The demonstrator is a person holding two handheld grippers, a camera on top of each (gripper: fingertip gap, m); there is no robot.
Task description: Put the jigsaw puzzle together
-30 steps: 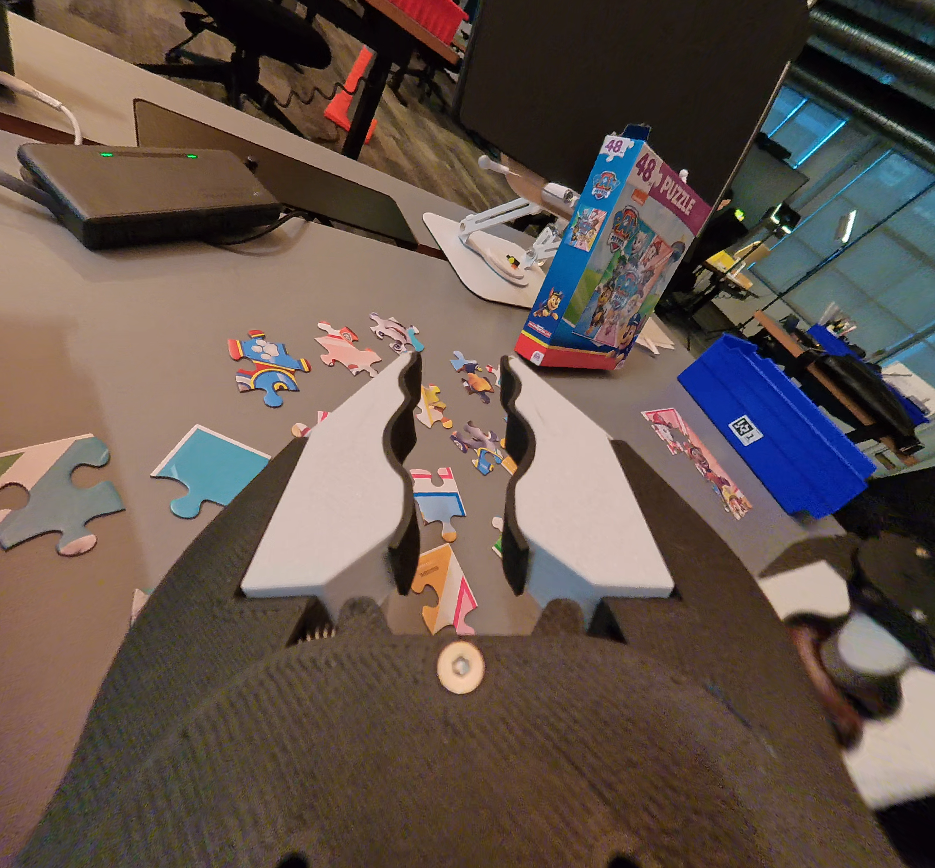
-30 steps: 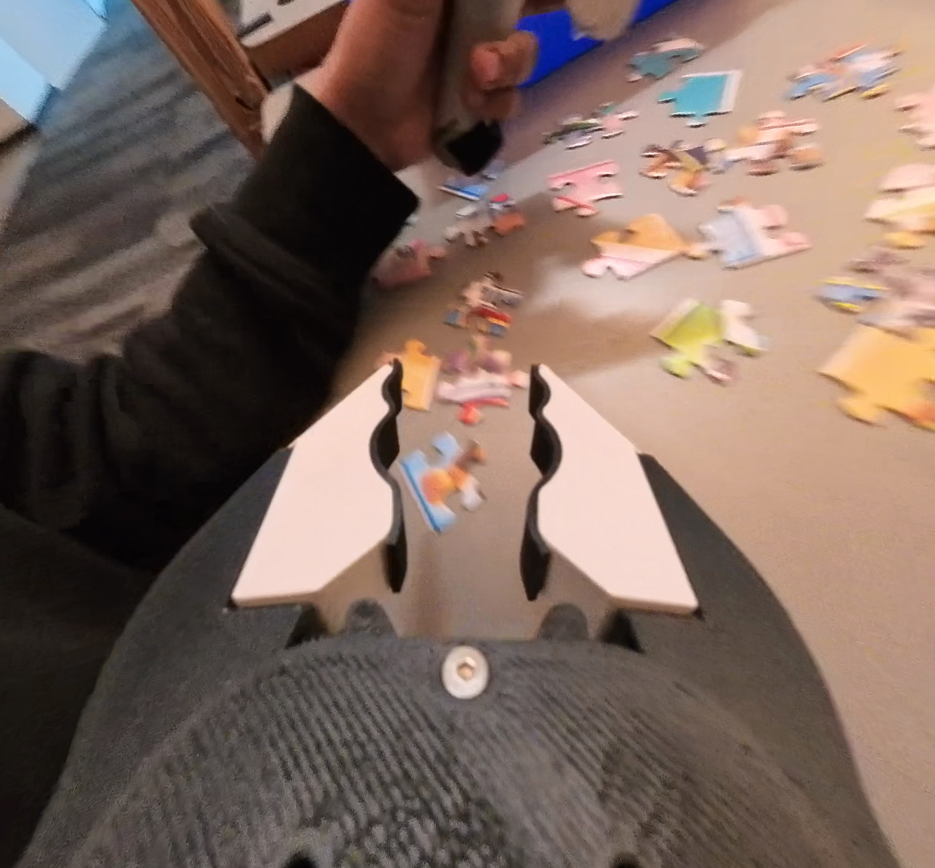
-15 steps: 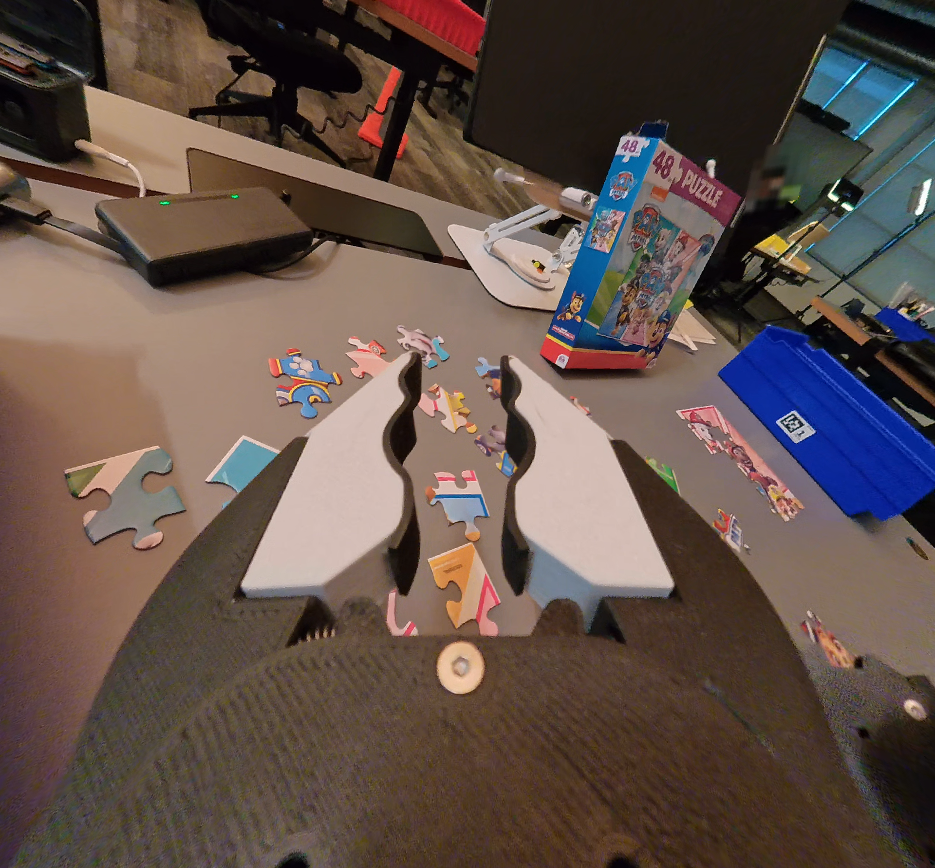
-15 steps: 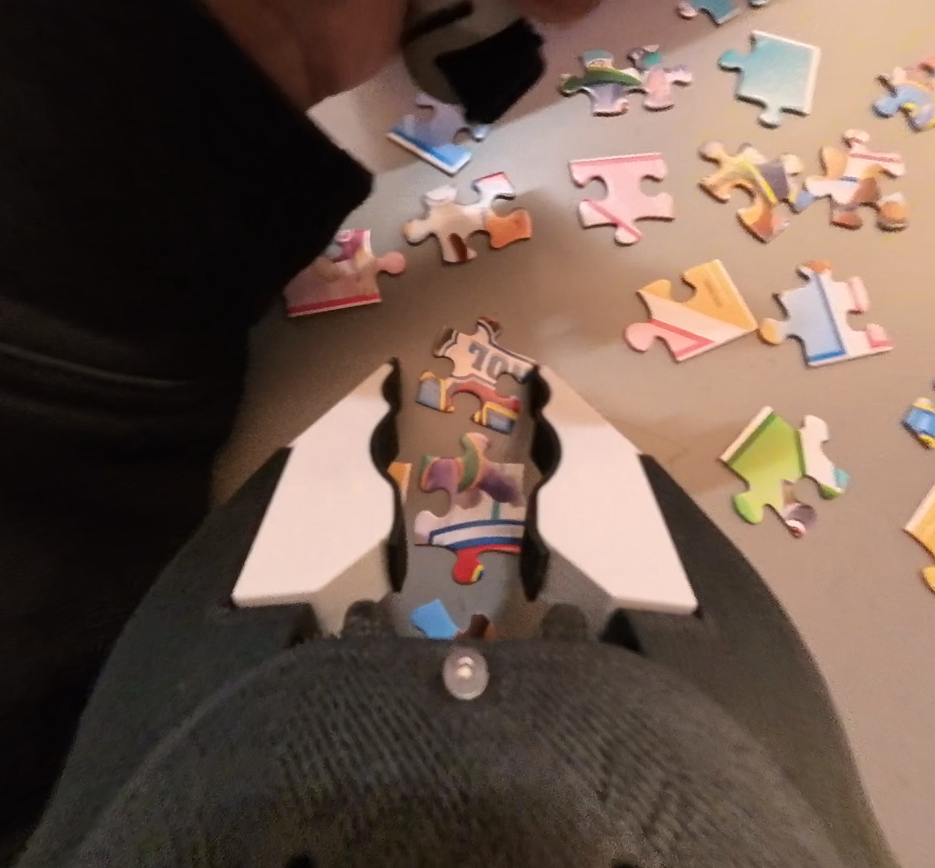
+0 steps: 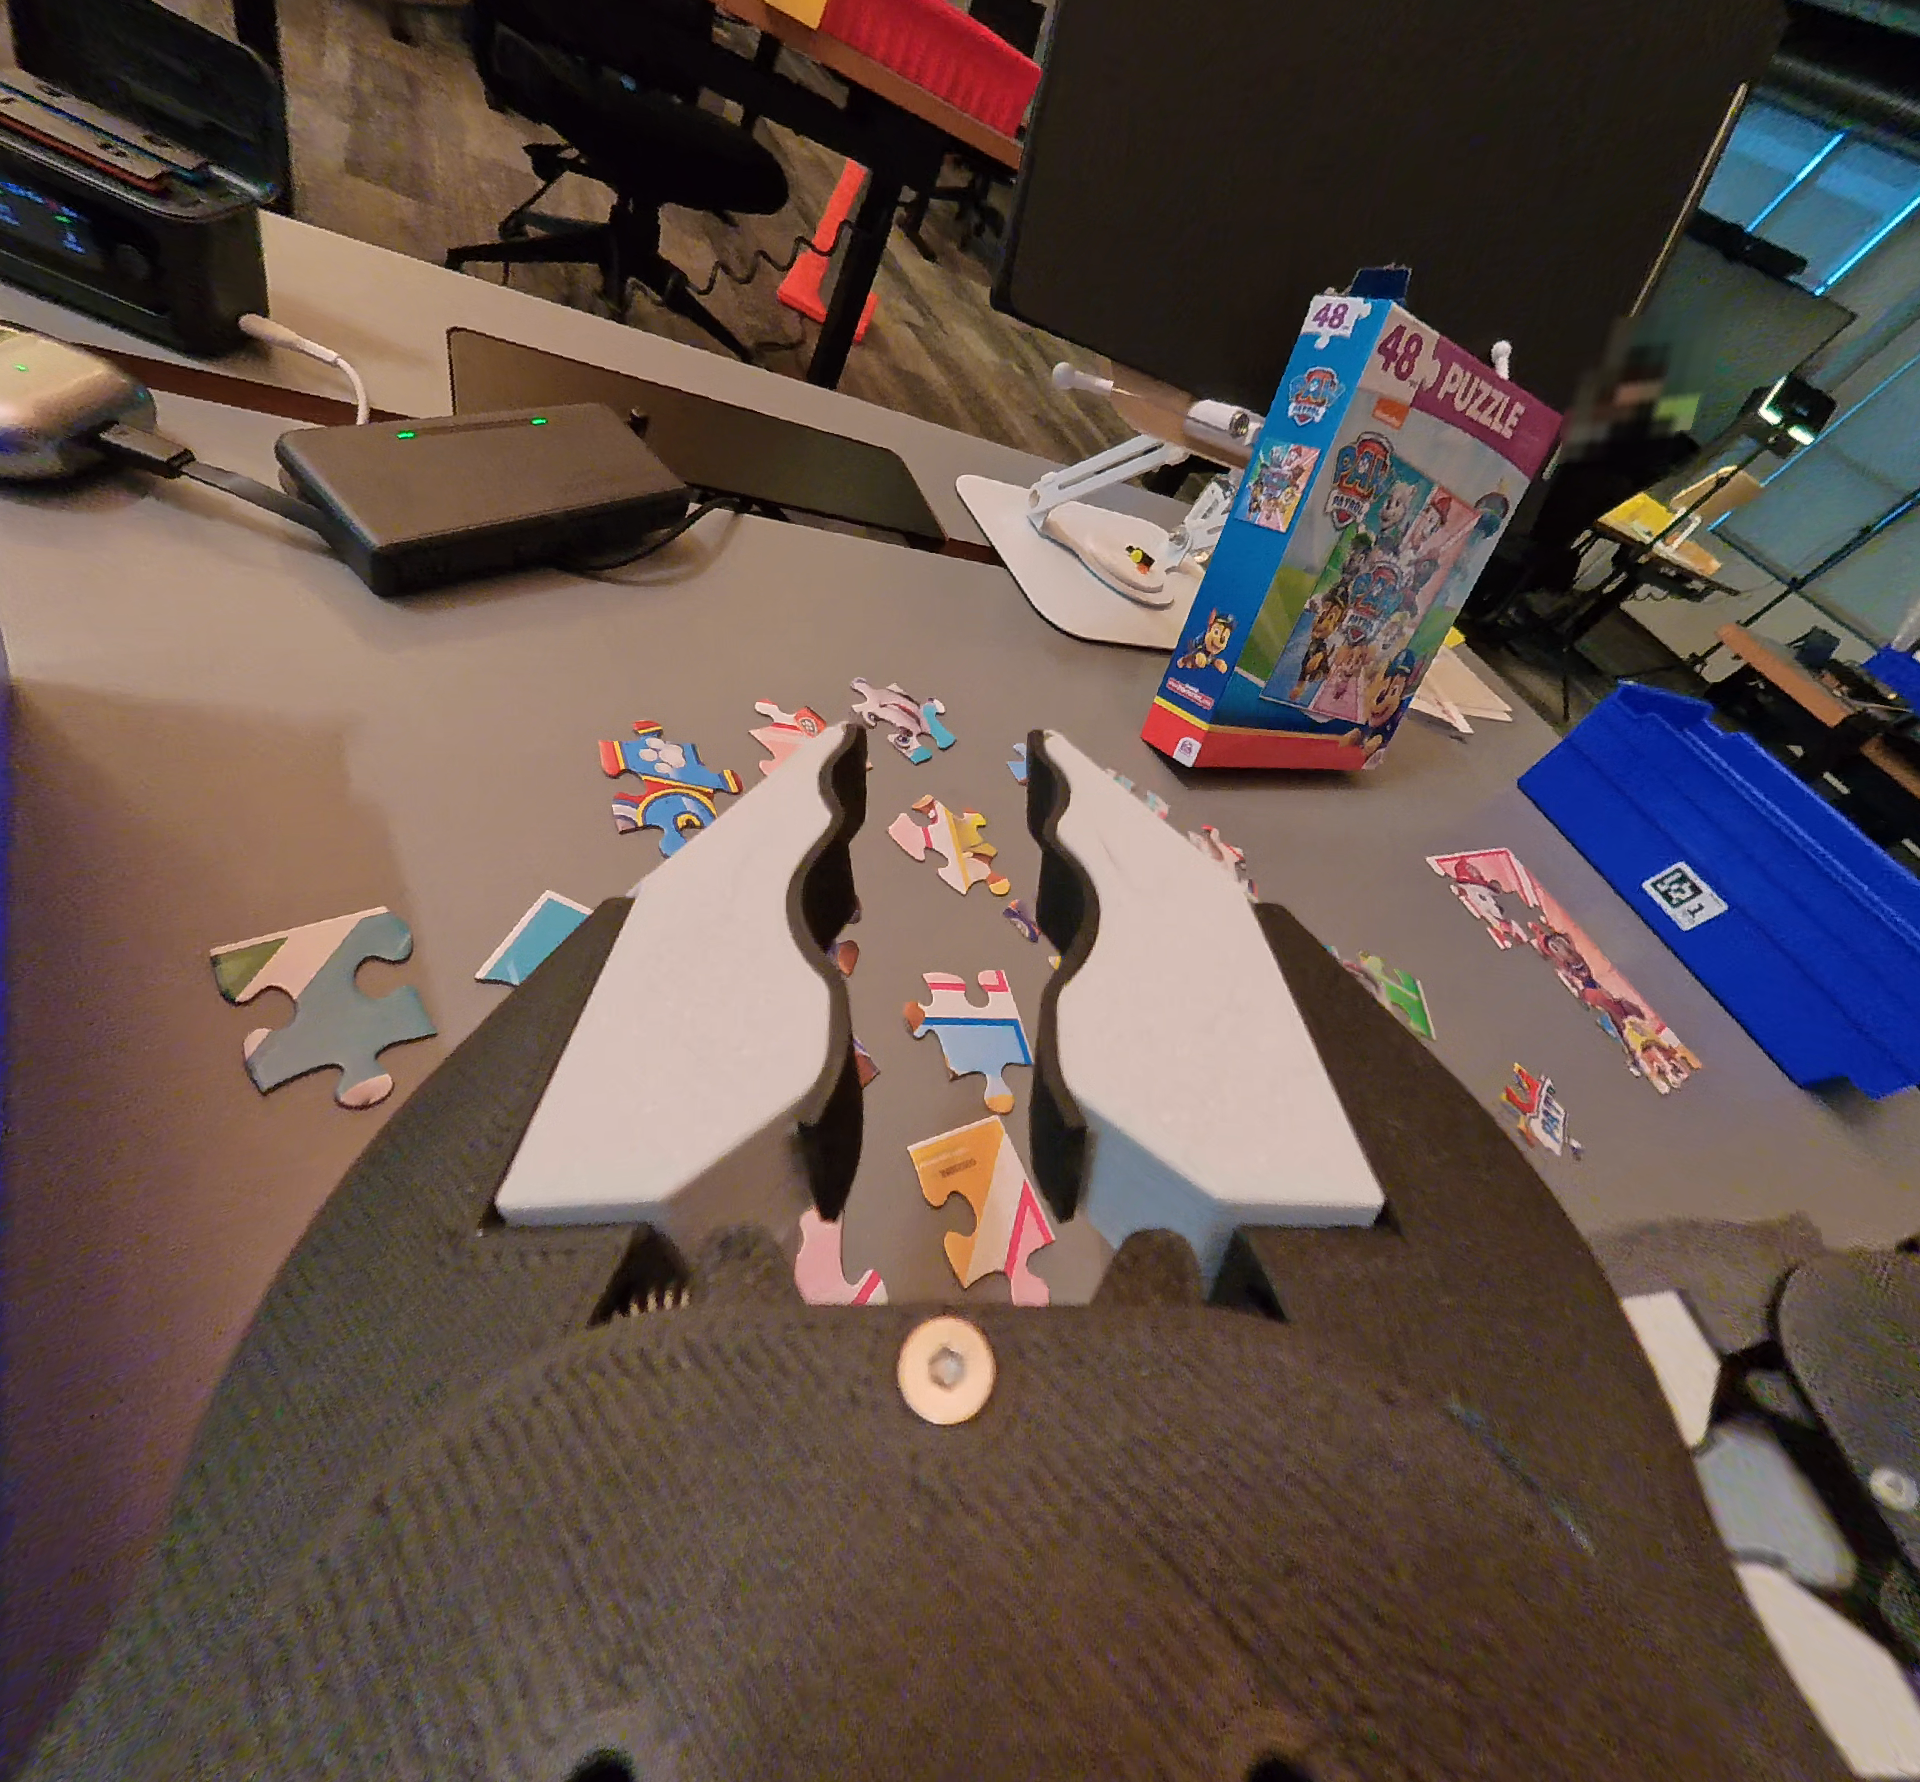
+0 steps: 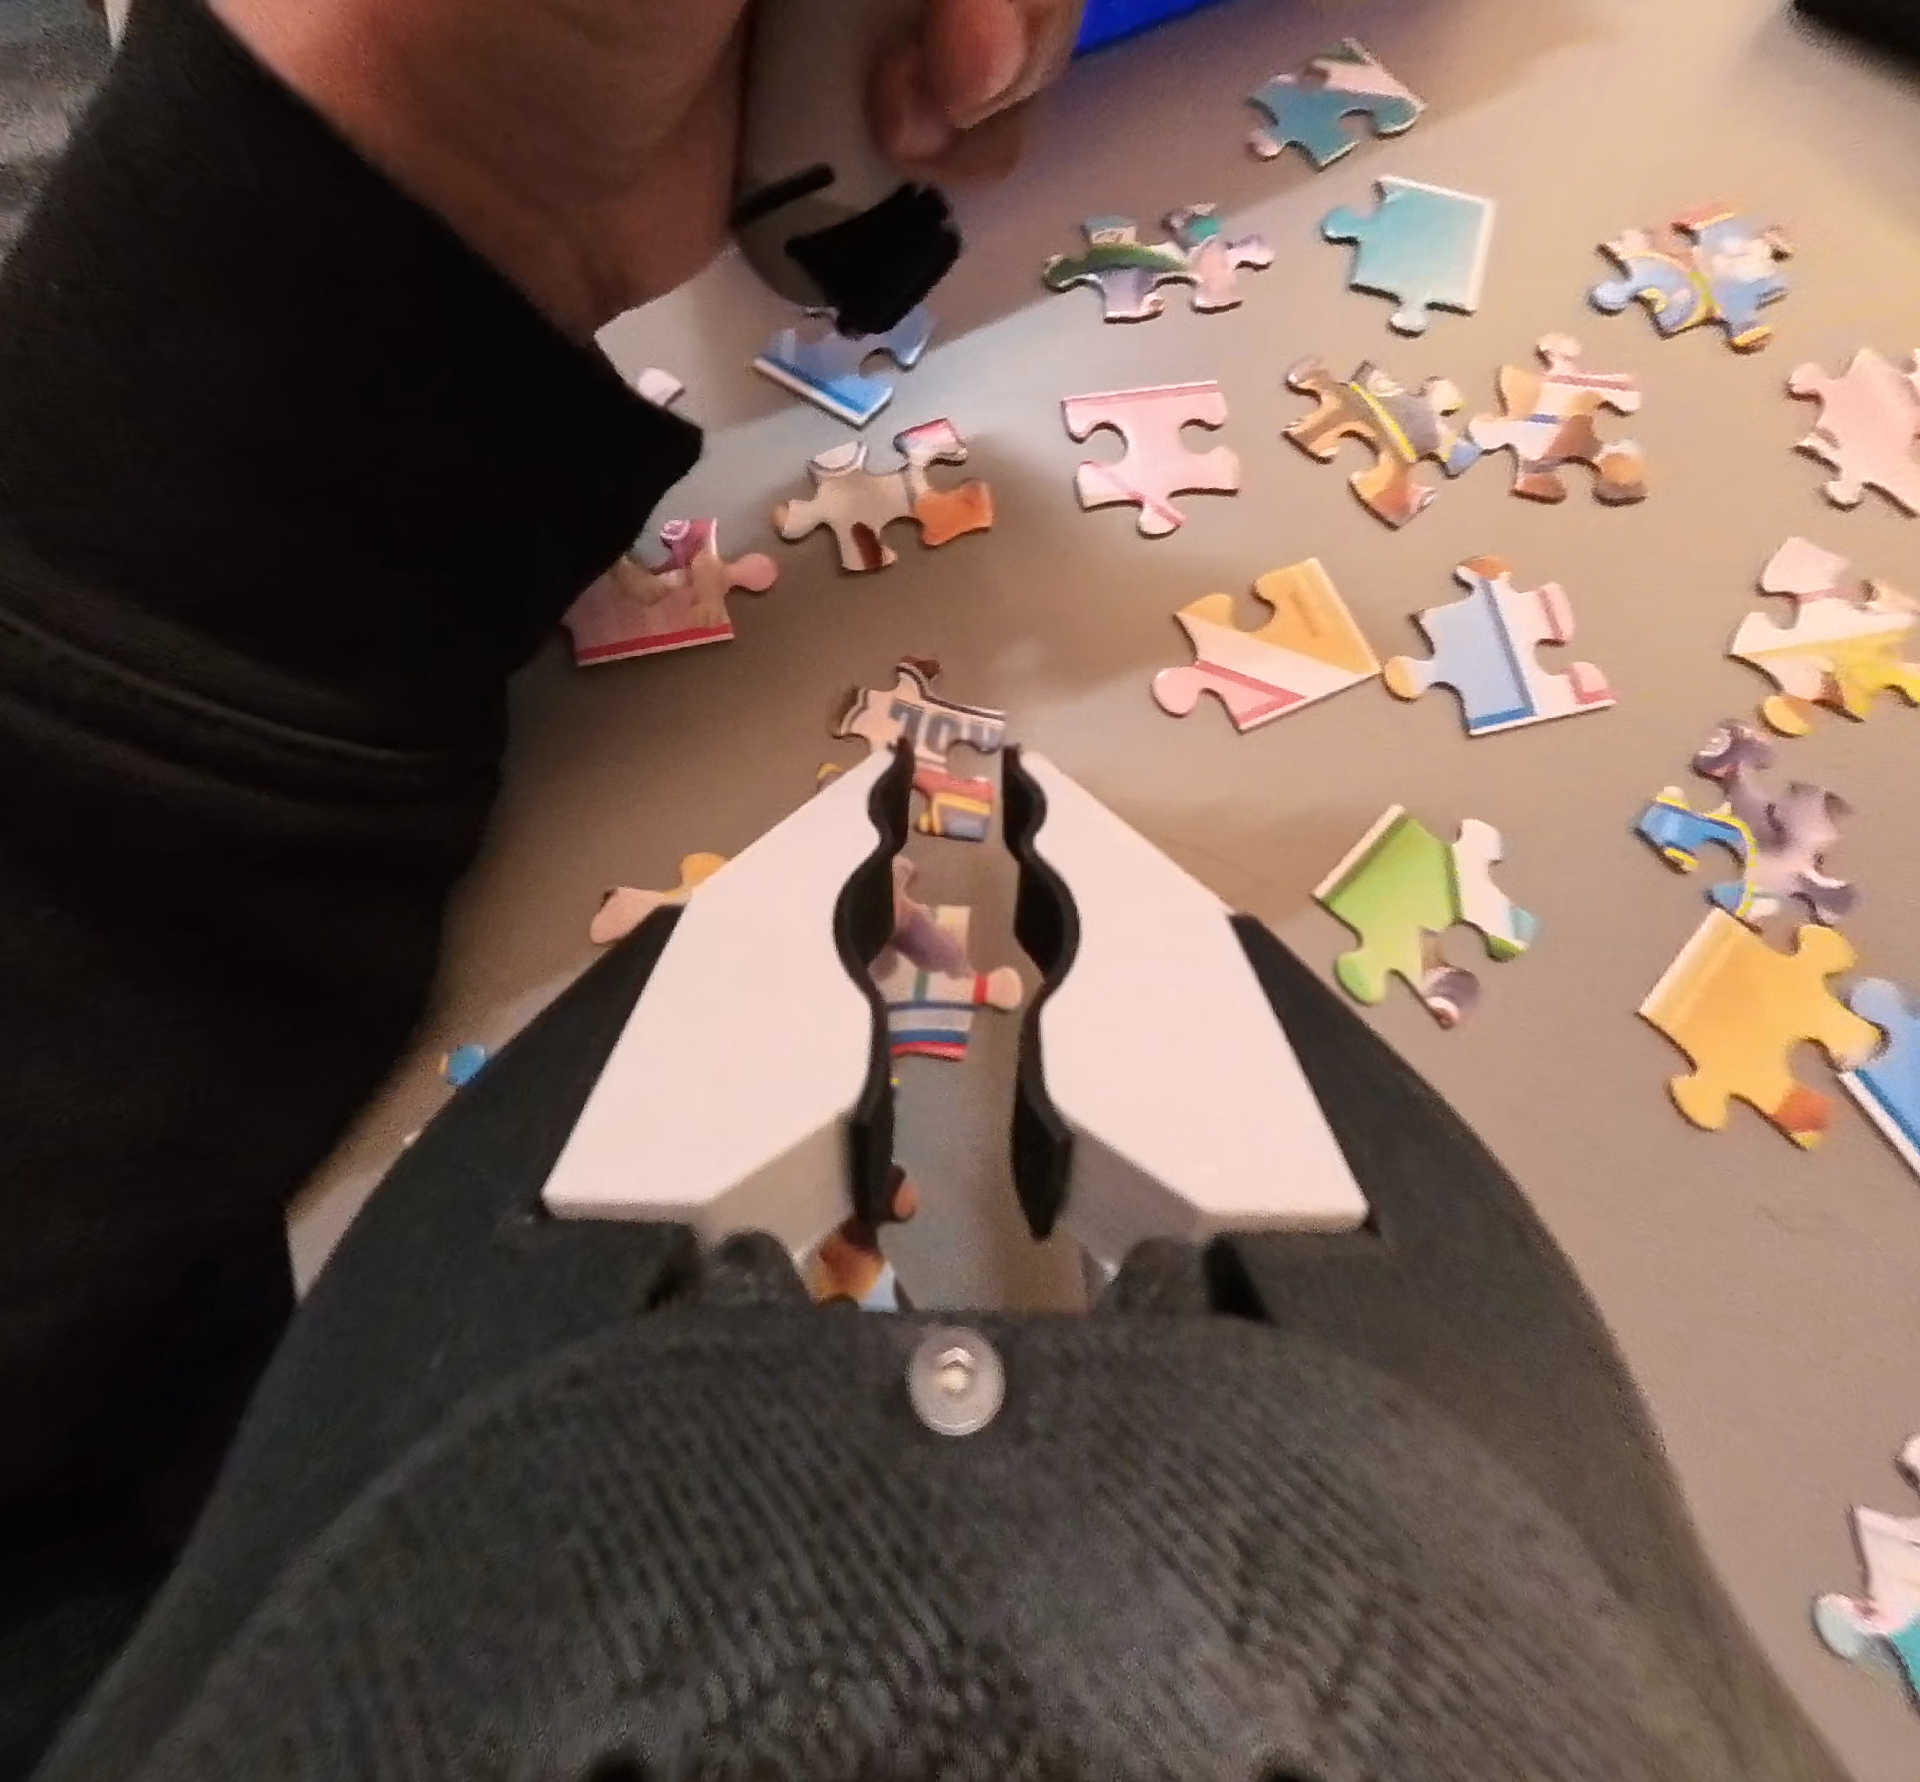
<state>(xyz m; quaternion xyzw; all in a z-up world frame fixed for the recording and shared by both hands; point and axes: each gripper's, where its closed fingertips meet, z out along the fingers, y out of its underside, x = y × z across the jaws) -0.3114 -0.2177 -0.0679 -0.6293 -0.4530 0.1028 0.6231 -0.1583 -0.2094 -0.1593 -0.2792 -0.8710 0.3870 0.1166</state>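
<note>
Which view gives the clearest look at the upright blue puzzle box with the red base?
The left wrist view. The upright blue cardboard puzzle box with a red base stands whole and sharp on the grey table, beyond the scattered pieces. The right wrist view shows nothing of it, only pieces, a hand and a blue bin corner.

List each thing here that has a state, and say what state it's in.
Left gripper: open, empty, above loose pieces.
Right gripper: narrow gap, nothing gripped.
Puzzle box: standing upright, top flap up.
Puzzle pieces: mostly loose, face up.
Black device: green lights on.
</note>
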